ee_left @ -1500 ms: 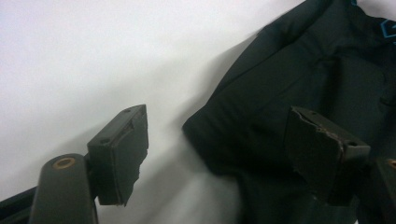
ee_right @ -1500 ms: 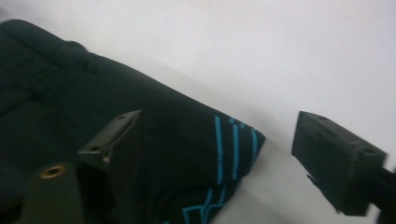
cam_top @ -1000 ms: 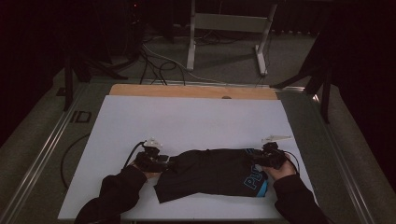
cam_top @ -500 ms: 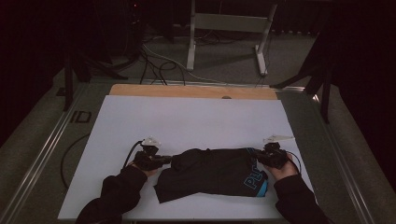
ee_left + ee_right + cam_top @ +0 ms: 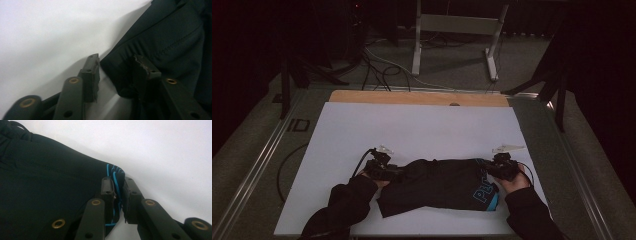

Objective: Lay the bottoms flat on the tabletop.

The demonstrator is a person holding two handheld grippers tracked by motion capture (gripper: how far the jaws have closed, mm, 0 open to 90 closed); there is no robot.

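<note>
Both ends of the black garment (image 5: 439, 186), flat near the front edge of the white desk (image 5: 412, 130), under grip: right gripper (image 5: 119, 192) with jaws clamped on the blue-striped hem, left gripper (image 5: 116, 72) with jaws apart astride a dark fold. Seemingly mid-fold or mid-spread. Next: close left, then lift both ends level.

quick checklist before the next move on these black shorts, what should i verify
1. Right gripper clamped on the black shorts: ok, jaws pinch the blue-striped edge.
2. Left gripper clamped: not ok, jaws stand apart around the fabric edge.
3. Shorts fully on the white sheet: ok.
4. Room ahead on the sheet: ok, bare surface beyond the shorts.
5. Cables clear of the shorts: ok in the high view.
6. Fabric layers caught by the right gripper: cannot tell.
</note>
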